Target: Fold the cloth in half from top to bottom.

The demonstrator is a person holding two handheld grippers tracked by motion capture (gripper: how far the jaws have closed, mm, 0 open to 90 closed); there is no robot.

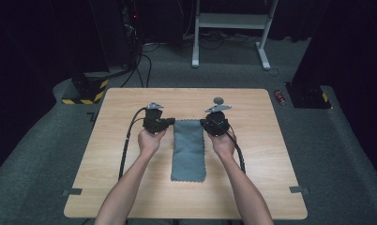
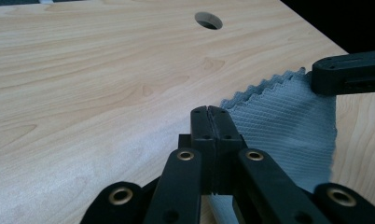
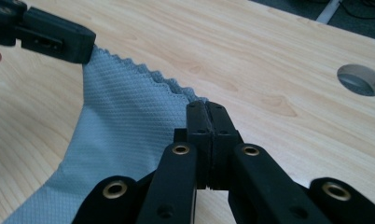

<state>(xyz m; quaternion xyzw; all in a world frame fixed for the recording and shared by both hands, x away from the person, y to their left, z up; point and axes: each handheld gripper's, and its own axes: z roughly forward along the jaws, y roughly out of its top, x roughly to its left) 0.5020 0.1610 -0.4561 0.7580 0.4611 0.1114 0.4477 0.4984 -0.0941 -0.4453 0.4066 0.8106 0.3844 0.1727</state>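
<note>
Grey microfibre cloth (image 1: 189, 150) lies lengthwise at the middle of the light wood table (image 1: 121, 197), its far edge raised between the two grippers. High view: left gripper (image 1: 170, 123) is held at the cloth's far left corner, pointing inward to the right, with the left hand (image 1: 150, 140) wrapped round its body from below and its forearm coming up from the bottom edge. Right gripper (image 1: 204, 123) mirrors it at the far right corner, pointing inward to the left, right hand (image 1: 222, 143) beneath it. A black cable trails from each gripper back toward the person. Both wrists are roughly level, forearms angled toward each other.

Left gripper view: left gripper (image 2: 208, 112) has its jaws pressed together, pinching the corner of the cloth (image 2: 288, 126); the zigzag hem runs from the tips across to the right gripper's (image 2: 316, 77) jaws, which clamp the other corner. A round hole (image 2: 208, 20) shows in the tabletop farther off.

Right gripper view: right gripper (image 3: 206, 108) jaws are likewise pressed together on the cloth (image 3: 120, 130) corner. The hem rises leftward to the left gripper (image 3: 90, 49); the cloth hangs down to the table below.
</note>
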